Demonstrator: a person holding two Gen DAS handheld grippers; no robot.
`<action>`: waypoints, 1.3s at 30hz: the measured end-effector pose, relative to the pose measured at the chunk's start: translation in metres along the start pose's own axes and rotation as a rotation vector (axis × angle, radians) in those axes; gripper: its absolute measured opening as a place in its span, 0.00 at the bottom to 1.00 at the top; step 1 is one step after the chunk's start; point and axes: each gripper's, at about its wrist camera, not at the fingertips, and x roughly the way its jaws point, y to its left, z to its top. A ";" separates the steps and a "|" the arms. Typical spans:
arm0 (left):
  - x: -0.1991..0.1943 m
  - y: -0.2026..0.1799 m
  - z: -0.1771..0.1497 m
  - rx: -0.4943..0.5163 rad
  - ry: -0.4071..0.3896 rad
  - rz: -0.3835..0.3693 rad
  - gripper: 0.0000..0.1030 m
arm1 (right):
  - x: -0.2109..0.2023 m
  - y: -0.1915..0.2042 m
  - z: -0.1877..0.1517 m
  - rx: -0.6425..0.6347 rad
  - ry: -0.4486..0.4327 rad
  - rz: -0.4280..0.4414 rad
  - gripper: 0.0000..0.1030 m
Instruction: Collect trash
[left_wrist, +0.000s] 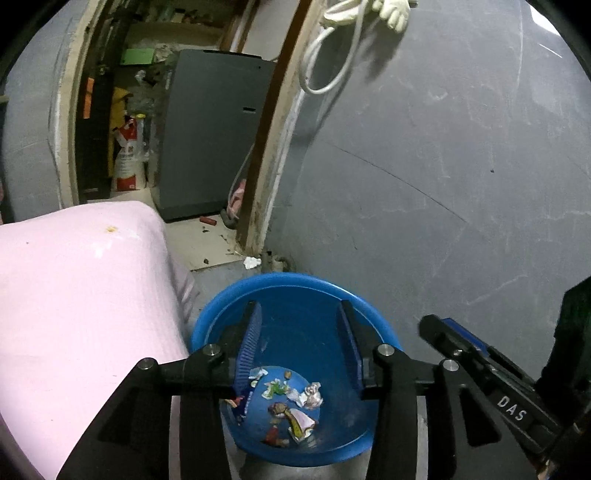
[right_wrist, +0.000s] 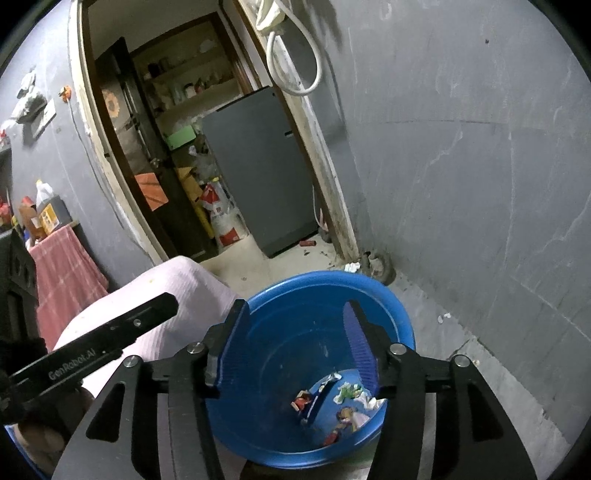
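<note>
We hold both grippers over the blue basin, which sits on the floor against the grey wall; the left gripper has its jaws apart with nothing between them, and the right gripper likewise stands apart and empty; the torn wrappers lie in a heap on the basin's bottom, toward six o'clock in both views; we judge the drop into the basin is done and the step in hand is release; one crumpled white scrap rests on the floor at twelve o'clock beyond the rim, by the door frame; the pink cloth lies at nine o'clock; next move probably calls for lifting clear and reaching toward that scrap.
</note>
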 end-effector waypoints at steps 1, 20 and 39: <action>-0.002 0.002 0.001 -0.002 -0.005 0.009 0.49 | -0.002 0.001 0.002 -0.006 -0.007 -0.002 0.52; -0.094 0.033 0.013 0.006 -0.217 0.126 0.98 | -0.047 0.031 0.016 -0.082 -0.165 -0.019 1.00; -0.159 0.034 -0.010 0.032 -0.316 0.223 0.98 | -0.089 0.075 0.000 -0.150 -0.202 0.006 1.00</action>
